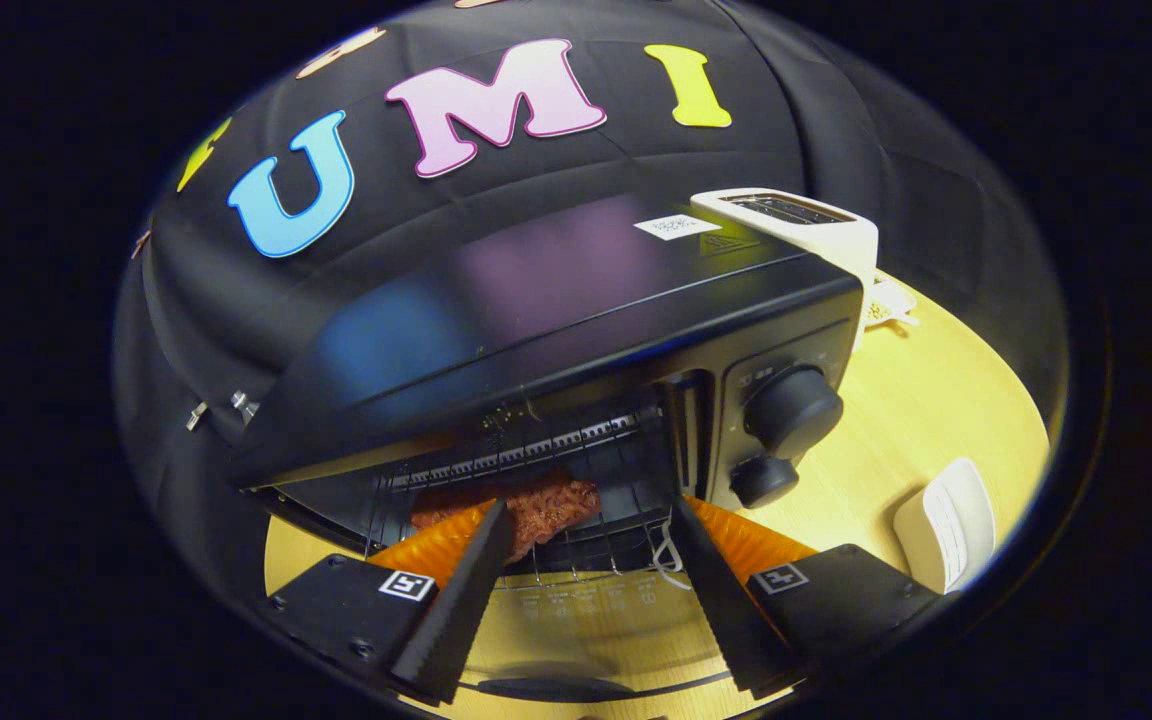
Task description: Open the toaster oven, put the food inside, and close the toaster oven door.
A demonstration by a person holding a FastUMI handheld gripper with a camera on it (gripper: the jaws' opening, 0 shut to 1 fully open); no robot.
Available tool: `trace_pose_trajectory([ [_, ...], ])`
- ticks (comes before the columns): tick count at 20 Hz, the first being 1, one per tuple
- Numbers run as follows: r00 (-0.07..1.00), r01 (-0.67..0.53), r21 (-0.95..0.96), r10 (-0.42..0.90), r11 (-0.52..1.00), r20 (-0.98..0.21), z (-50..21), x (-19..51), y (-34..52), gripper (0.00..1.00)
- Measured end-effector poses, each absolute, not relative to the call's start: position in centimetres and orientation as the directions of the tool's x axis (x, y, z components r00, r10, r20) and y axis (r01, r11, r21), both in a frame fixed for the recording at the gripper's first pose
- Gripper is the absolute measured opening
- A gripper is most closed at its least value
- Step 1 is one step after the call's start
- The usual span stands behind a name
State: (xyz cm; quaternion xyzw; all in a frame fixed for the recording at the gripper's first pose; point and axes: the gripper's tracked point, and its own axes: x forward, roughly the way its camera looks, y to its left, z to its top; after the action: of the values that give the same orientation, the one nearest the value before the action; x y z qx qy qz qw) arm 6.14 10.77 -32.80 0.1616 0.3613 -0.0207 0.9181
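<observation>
Toaster oven (576,330): door (586,630) down | meat (546,505) on rack inside | gripper (591,525) spread wide, holding nothing, left fingertip overlapping meat, contact unclear

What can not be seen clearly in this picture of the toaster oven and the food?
- Food on the rack, gripper view: its near left part is hidden behind the open gripper's left finger.
- Toaster oven cavity: the back is too dark to make out.
- Open door: its handle end is cut off by the view's edge.
- White toaster: mostly hidden behind the oven.
</observation>
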Motion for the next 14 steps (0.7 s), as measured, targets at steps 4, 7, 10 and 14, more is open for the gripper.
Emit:
trace_pose_trajectory([
  [4, 0.748, 0.143, 0.258, 0.066, 0.955, -0.660, -31.5, 5.1, 10.2, 0.98],
  [7, 0.764, 0.133, 0.248, 0.060, 0.960, -0.642, -30.0, 4.5, 9.6, 0.98],
  [10, 0.781, 0.110, 0.257, 0.077, 0.960, -0.620, -27.6, 3.2, 9.9, 0.98],
  [14, 0.765, 0.072, 0.216, 0.085, 0.974, -0.638, -26.2, 0.4, 10.2, 0.98],
])
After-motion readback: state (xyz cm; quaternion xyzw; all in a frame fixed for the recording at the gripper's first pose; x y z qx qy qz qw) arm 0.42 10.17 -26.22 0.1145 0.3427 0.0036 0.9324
